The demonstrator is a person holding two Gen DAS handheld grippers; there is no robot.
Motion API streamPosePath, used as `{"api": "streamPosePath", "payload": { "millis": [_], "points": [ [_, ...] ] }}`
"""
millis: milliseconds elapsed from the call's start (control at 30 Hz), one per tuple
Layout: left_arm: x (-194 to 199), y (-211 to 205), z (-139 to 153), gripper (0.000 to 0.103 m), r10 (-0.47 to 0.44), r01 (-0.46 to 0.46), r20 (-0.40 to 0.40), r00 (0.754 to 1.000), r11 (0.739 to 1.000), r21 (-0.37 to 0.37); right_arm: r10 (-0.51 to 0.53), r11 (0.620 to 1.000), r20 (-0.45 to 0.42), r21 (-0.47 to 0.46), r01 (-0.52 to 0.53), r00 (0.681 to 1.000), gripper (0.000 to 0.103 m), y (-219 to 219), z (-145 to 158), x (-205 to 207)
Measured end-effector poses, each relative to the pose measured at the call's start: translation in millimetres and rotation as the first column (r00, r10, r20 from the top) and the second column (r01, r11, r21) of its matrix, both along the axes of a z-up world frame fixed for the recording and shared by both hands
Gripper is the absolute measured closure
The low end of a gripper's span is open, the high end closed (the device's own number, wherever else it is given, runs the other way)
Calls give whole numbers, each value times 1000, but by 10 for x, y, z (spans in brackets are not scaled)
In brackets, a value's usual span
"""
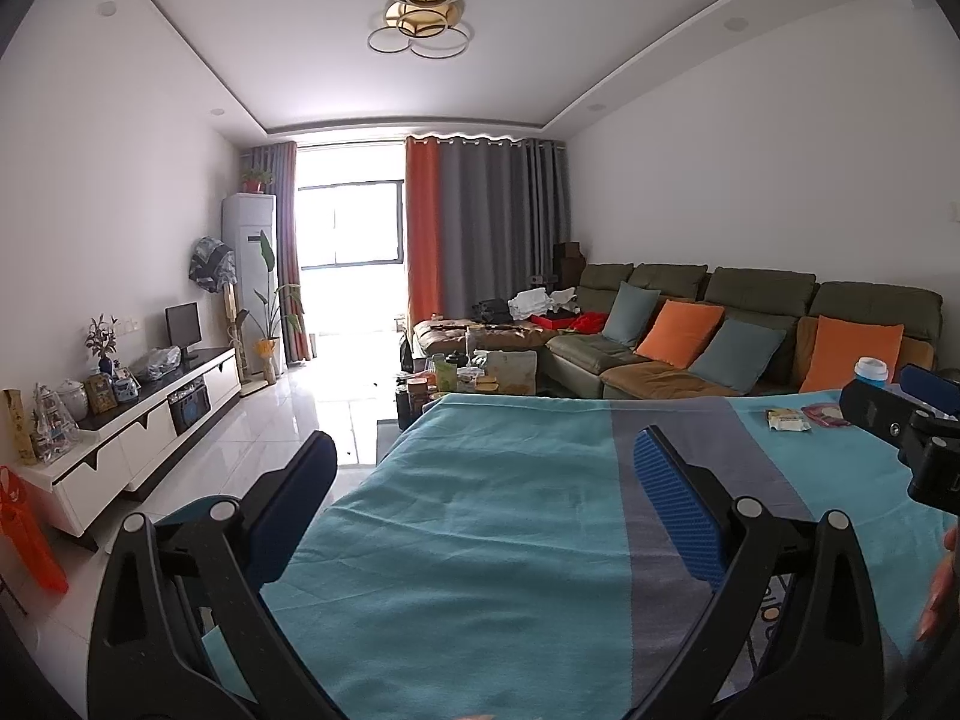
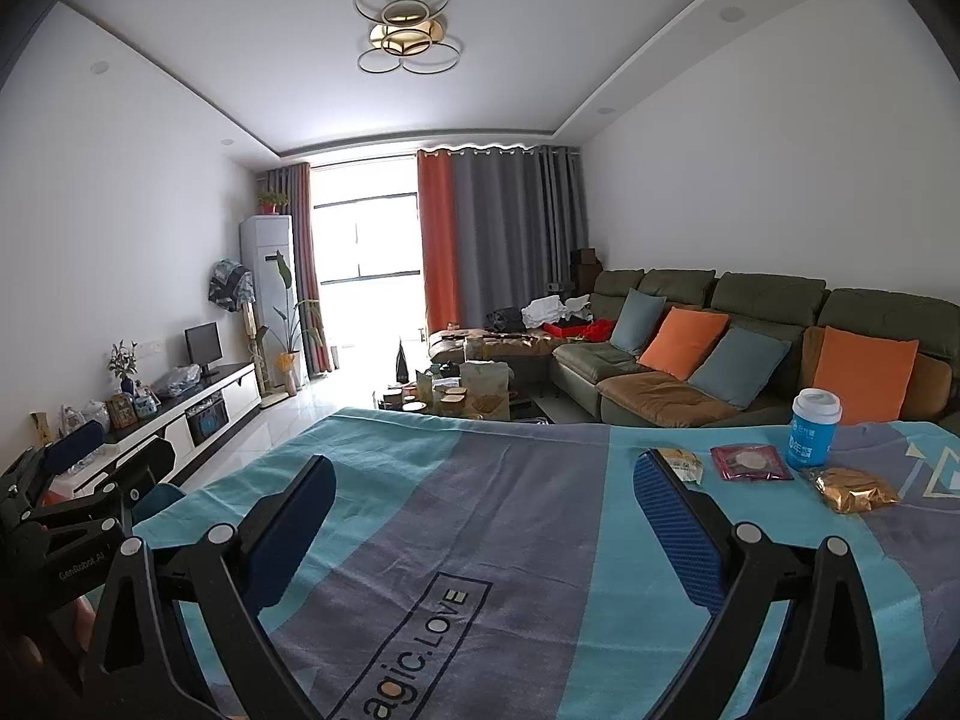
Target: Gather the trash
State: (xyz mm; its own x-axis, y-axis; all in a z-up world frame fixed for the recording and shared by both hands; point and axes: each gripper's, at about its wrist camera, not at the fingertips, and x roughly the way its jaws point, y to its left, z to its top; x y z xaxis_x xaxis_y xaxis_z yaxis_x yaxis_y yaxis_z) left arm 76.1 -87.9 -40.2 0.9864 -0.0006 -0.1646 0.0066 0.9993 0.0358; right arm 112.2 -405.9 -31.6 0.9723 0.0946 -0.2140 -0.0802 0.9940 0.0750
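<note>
Approach stage, nothing gripped: my left gripper [image 1: 480,468] and right gripper [image 2: 483,492] both spread wide, empty. Trash beyond my right fingertip: yellow wrapper [image 2: 681,462], red sachet [image 2: 750,463], gold packet [image 2: 852,489], blue cup [image 2: 815,429]. Next, likely: advance right, straddle wrapper.

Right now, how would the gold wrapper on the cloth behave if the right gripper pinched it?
The gold wrapper looks crinkled and foil-like, so probably light and floppy, crumpling rather than holding shape. Its shiny surface may slip between the right gripper pads.

Bare tablecloth [image 2: 480,510] is left open centrally; the far right corner is crowded (cup [image 2: 814,429], wrappers [image 2: 750,463]).
</note>
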Motion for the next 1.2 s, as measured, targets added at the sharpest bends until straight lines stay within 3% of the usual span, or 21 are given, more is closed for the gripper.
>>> {"api": "streamPosePath", "payload": {
  "millis": [1200],
  "points": [
    [35, 22, -21, 6, 13, -13, 2, 1000, 1000, 0, -2, 1000, 1, 1, 2, 1000, 7, -15, -2, -6]
  ]
}}
